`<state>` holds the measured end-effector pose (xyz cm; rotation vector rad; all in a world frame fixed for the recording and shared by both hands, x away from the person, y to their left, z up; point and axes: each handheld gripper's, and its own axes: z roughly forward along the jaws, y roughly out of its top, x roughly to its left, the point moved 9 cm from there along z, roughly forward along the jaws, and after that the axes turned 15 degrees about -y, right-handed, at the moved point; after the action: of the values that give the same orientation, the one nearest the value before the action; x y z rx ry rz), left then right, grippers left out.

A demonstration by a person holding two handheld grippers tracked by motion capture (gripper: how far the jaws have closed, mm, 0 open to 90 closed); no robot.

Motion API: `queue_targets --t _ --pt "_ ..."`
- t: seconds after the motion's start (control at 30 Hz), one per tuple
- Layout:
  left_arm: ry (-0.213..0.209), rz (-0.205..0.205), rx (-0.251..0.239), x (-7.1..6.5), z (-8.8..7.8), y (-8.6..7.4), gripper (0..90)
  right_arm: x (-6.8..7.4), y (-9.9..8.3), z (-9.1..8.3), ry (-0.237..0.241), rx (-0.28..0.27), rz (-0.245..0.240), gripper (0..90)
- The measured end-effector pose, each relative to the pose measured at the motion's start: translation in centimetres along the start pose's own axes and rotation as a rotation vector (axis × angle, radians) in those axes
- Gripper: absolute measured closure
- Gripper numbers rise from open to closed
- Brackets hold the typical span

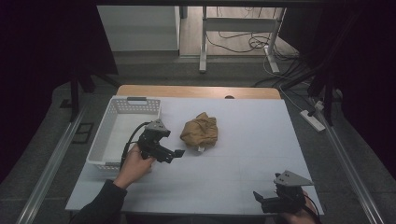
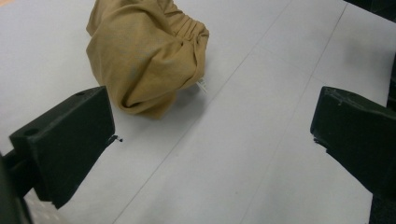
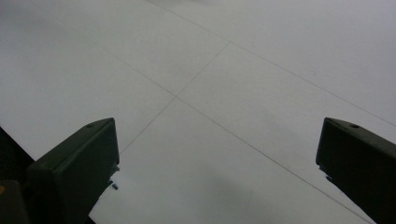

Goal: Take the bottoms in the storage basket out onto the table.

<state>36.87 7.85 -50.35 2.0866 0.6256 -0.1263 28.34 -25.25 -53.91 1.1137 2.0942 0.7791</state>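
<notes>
High view: white basket (image 1: 122,122) sits bare; both grippers, left (image 1: 173,154) and right (image 1: 261,199), spread wide near tan cloth (image 1: 200,130).

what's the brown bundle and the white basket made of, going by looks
The brown bundle looks like soft woven cloth, matte: it lies in loose folds with a gathered, elastic-like hem and a small white tag. The white basket looks like moulded plastic, smooth: its thin walls have a grid of small holes near the rim. Both are guesses from appearance.
</notes>
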Motion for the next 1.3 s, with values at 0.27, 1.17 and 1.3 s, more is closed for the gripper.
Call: queue_targets --t 0.27,1.17,1.3 --pt "-0.002 -0.020 -0.007 0.0 -0.4 -0.9 0.0 0.0 0.0 0.0 0.001 0.000 -0.002 0.0" --pt "0.046 -0.033 -0.036 0.1 -2.6 -3.4 0.0 0.2 0.0 0.0 0.000 0.004 -0.015 0.0" --pt "0.041 -0.041 -0.042 0.0 -2.8 -3.8 0.0 0.2 0.0 0.1 0.000 0.004 -0.019 0.0"
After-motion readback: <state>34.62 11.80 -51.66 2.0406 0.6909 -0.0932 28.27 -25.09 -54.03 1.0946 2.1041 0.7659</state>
